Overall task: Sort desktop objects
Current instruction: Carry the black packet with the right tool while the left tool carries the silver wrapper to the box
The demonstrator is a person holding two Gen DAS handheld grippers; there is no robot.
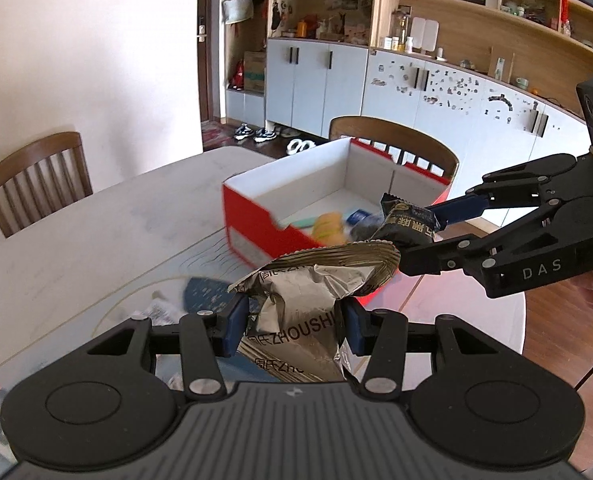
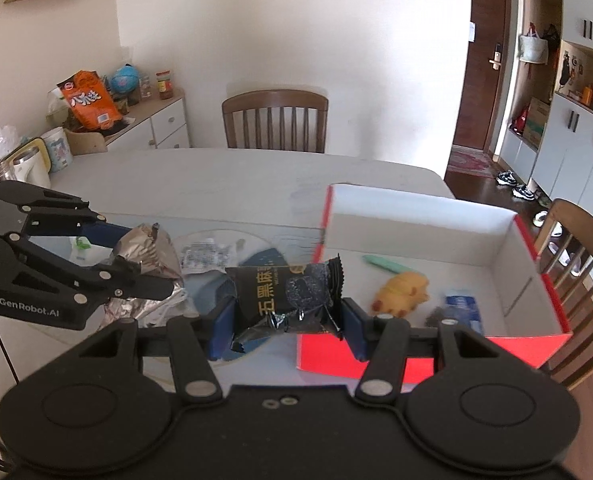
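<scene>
My left gripper [image 1: 292, 322] is clamped on a crinkled silver snack bag [image 1: 312, 292], its blue pads [image 1: 232, 326] pressing the bag's sides. The bag stands roughly upright between them, its long axis running away from me, the ridged sealed end pointing toward the red box [image 1: 252, 216]. It hangs above the near edge of the tabletop [image 1: 96, 232], clear of the surface. My right gripper [image 2: 286, 320] is closed on a black snack packet [image 2: 284, 292], held crosswise, its long axis running pad to pad, one crimped end sticking up at the right.

The left wrist view alone shows the right gripper [image 1: 424, 232] from the side, carrying the black packet [image 1: 406, 220] just over the box's near wall, and the wall of cabinets behind. The right wrist view alone shows the box [image 2: 528, 288] interior plainly: a green strip [image 2: 384, 265], a yellow toy figure [image 2: 402, 294] and a small blue pack [image 2: 462, 308] on its white floor. It also shows loose wrappers [image 2: 204, 256] on the tabletop [image 2: 256, 184] between the two grippers, and my left gripper [image 2: 136, 256] holding the silver bag [image 2: 152, 252] at the left edge.
</scene>
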